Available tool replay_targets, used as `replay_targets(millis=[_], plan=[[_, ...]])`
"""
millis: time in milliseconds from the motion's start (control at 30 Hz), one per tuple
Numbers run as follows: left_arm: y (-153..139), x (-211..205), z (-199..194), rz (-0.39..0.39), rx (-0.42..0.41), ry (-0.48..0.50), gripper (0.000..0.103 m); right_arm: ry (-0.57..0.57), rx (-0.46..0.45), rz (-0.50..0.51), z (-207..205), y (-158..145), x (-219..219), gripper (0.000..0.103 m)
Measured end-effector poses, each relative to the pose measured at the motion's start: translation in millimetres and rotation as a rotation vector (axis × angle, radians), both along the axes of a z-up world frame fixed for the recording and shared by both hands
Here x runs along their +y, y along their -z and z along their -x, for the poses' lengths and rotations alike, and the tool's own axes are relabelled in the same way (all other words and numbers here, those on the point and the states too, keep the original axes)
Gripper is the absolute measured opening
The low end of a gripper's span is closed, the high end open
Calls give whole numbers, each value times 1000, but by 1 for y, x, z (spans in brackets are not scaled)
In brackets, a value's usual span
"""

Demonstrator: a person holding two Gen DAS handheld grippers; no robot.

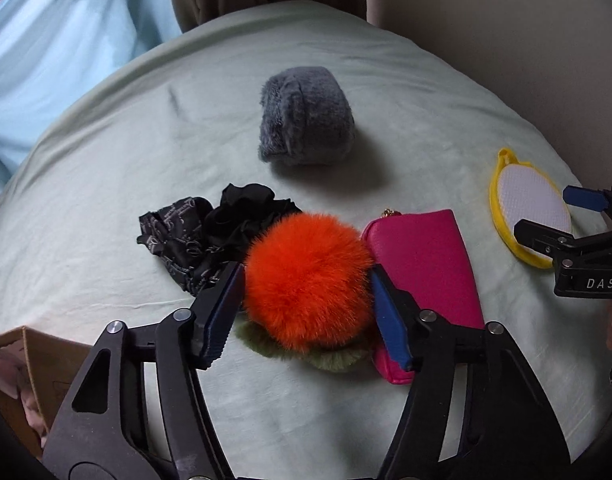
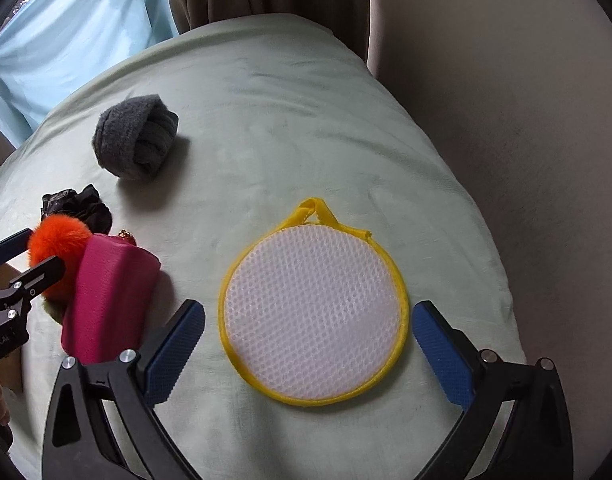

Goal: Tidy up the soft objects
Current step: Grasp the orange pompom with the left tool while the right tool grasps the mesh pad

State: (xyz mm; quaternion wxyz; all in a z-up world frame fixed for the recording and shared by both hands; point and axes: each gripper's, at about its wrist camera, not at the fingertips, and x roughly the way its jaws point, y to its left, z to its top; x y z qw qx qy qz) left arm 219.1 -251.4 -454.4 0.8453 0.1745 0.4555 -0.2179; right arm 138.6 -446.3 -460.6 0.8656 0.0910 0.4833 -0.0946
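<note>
From the left wrist, the left gripper [image 1: 306,304] has its 2 blue ribbed pads pressed against the sides of a fluffy orange pompom [image 1: 308,280], which sits on an olive fur scrunchie [image 1: 330,358] between a black printed scrunchie [image 1: 194,236] and a smooth pink pouch [image 1: 426,276], with a rolled grey fleece bundle [image 1: 306,116] further back on the pale green sheet [image 1: 146,160]; "DAS" reads on the other tool at the right edge. From the right wrist, the right gripper [image 2: 308,356] hangs spread wide, touching nothing, its pads flanking a round white mesh pad [image 2: 314,320] with yellow trim and loop, lying flat on the sheet.
</note>
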Motion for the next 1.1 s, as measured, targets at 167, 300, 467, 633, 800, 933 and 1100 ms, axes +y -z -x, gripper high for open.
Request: replay_targets(millis=[167,300,467,633,800,933,1100], plan=[[9,-4,-3,13,2,5,46,-10,26,8,-8,17,1,97],[14,-1,-7,38,29,-13,44,-21,28,24,-8,22,4,97],[17,6,-9,47,44,-32,42,-20,30,31,-10,28,7,96],[20,13,-13,78,71,-59,41,-16,26,32,-7,28,9,87],[23,19,-16,105,101,-89,38,8,39,60,0,26,7,73],[25,17,-13,86,106,-85,34,25,38,57,2,22,6,58],[16,16,-9,93,93,-76,33,61,37,43,2,17,-2,39]])
